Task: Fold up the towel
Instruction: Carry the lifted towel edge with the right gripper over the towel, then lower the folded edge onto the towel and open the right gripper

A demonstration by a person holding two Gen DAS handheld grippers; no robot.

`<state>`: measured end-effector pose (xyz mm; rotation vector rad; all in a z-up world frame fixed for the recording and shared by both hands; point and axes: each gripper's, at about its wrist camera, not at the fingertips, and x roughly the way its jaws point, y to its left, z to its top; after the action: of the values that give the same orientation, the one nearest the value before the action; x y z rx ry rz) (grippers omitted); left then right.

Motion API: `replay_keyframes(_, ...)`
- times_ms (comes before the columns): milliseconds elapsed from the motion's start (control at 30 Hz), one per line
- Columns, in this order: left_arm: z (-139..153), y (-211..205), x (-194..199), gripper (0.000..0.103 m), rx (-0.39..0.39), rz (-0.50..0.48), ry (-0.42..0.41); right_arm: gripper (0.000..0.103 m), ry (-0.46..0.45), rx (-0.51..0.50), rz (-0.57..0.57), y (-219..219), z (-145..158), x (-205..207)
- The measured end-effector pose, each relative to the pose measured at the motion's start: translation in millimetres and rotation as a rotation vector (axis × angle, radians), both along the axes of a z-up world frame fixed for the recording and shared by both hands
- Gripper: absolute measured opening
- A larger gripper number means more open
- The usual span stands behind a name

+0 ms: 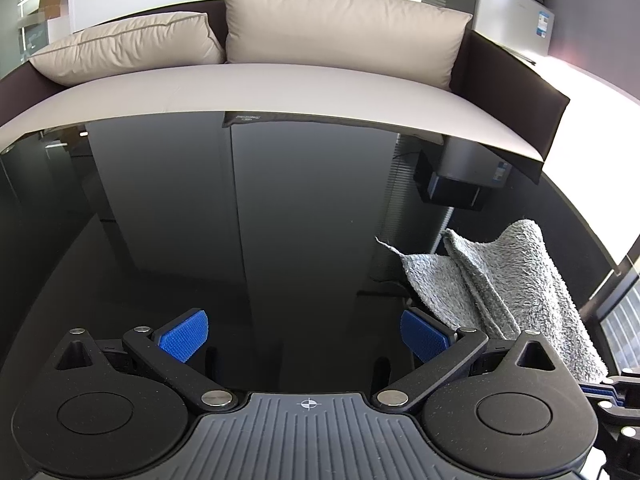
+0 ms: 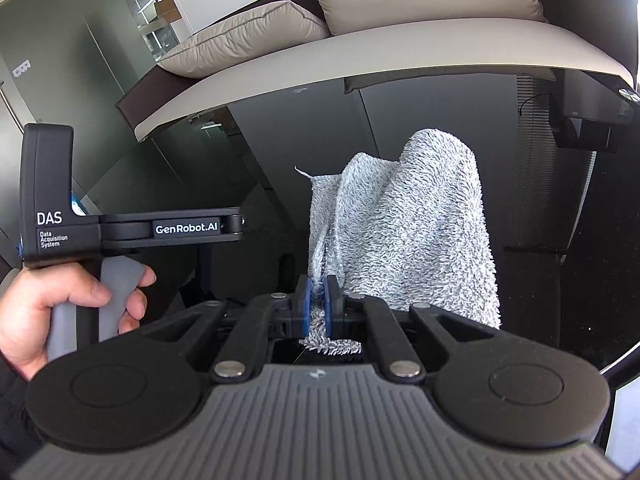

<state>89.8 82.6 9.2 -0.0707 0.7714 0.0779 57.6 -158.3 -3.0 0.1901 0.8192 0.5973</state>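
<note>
right gripper (image 2: pixel 319 300): its two blue pads (image 2: pixel 306 300) are pressed close together with a strip of the towel pinched between them; a frayed bit of the same cloth pokes out behind the pads, toward the camera.
towel (image 2: pixel 408 232): grey and fluffy, bunched and creased, stretching away from the right gripper over the dark glossy table (image 2: pixel 540 280). its far part humps up into a rounded fold, and a thin corner sticks out to the left. whether the hump rests on the table or is lifted off it cannot be told.
towel, left wrist view (image 1: pixel 508 292): lies at the right side, just beside the right-hand blue pad, and runs down to the lower right edge, where part of the other gripper's dark frame shows.
left gripper (image 1: pixel 304 336): fingers spread wide, blue ribbed pads (image 1: pixel 184 336) well apart, nothing between them; bare table beneath.
hand (image 2: pixel 60 308): the person's left hand, wrapped around the grey handle of the left gripper, seen at the left of the right wrist view; the black body above it reads "das" and "genrobot.ai".
table surface: black and mirror-like, reflecting the room.
sofa (image 1: pixel 280 88): beige seat just beyond the far table edge, with two beige cushions (image 1: pixel 340 28) against a dark back.
</note>
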Motion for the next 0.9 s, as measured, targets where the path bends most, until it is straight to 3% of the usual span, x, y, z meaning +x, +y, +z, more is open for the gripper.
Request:
replay_keyframes(400, 0, 5, 2, 0.102, -0.008, 0.027, -0.005, 0.008, 0.016, 0.058, 0.076, 0, 3, -4)
replay_keyframes(633, 1, 6, 5, 0.102, -0.015, 0.042, -0.006, 0.024, -0.001, 0.075, 0.012, -16, 11, 12)
replay_keyframes(900, 1, 11, 9, 0.102, -0.021, 0.063, -0.009, 0.033, -0.017, 0.065, -0.040, -21, 17, 30)
